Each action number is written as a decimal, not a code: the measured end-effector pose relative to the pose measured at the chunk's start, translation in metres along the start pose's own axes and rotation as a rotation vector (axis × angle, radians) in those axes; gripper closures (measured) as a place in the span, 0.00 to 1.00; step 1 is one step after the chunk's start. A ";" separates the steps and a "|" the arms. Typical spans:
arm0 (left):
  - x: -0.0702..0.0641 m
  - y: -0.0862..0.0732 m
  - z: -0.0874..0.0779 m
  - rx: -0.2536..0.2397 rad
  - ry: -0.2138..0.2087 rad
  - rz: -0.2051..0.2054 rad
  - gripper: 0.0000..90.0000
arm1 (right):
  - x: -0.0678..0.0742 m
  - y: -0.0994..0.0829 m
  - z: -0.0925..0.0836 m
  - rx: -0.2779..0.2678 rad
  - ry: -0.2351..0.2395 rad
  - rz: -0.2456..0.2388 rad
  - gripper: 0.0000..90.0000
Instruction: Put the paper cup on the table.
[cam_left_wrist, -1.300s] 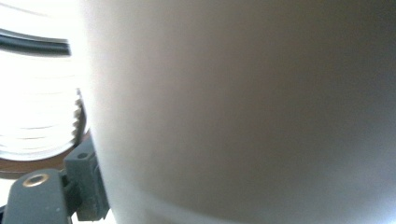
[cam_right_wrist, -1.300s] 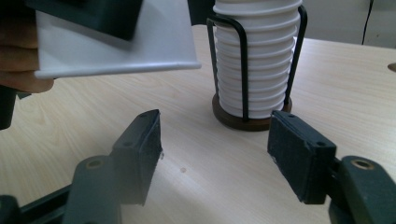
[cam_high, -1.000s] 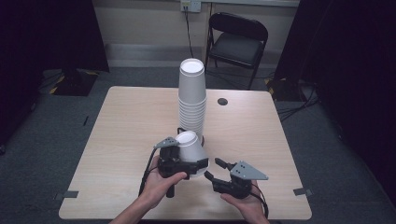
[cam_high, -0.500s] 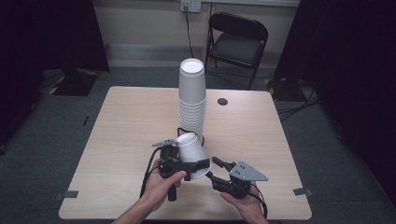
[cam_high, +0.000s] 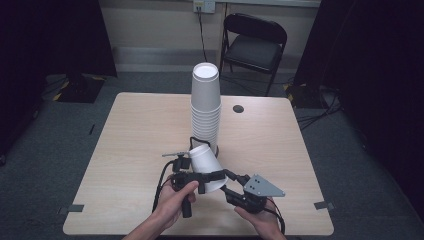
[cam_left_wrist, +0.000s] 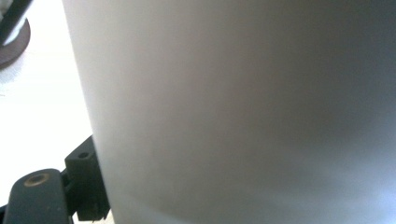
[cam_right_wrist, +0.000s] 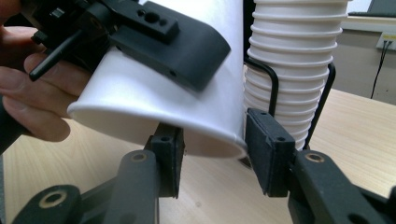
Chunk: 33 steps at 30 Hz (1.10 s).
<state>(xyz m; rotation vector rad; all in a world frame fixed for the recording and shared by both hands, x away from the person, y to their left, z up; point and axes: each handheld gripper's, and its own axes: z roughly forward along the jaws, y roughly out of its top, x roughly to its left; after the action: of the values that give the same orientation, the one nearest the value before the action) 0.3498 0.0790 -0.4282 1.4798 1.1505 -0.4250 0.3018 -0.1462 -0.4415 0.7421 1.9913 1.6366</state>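
A white paper cup is held tilted above the table, base up and mouth toward the lower right. My left gripper is shut on it, and its wall is close up in the left gripper view. My right gripper sits at the cup's mouth. In the right gripper view its jaws have just been closing, with the near edge of the cup's rim between them. A gap remains, so it is open. The left gripper's jaw lies across the cup.
A tall stack of white cups stands upright mid-table in a black wire holder, just behind the held cup. A small dark disc lies on the wooden table. A folding chair is beyond the far edge.
The cup in the left gripper has tipped and shifted slightly toward the right gripper. The right gripper's jaws have narrowed around the cup's rim.
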 end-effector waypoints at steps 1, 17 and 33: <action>0.000 -0.001 0.001 0.008 -0.006 -0.006 0.14 | 0.000 0.000 0.000 -0.004 -0.002 -0.003 0.67; -0.006 -0.009 0.008 0.040 -0.068 -0.038 0.14 | 0.000 0.000 0.004 -0.037 -0.047 -0.083 0.77; -0.005 -0.008 0.016 -0.007 -0.087 0.012 0.11 | -0.006 -0.001 0.001 -0.038 -0.126 -0.094 0.94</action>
<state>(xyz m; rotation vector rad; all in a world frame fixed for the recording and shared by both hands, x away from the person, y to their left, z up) 0.3458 0.0615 -0.4331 1.4480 1.0728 -0.4722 0.3063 -0.1495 -0.4428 0.7089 1.8730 1.5309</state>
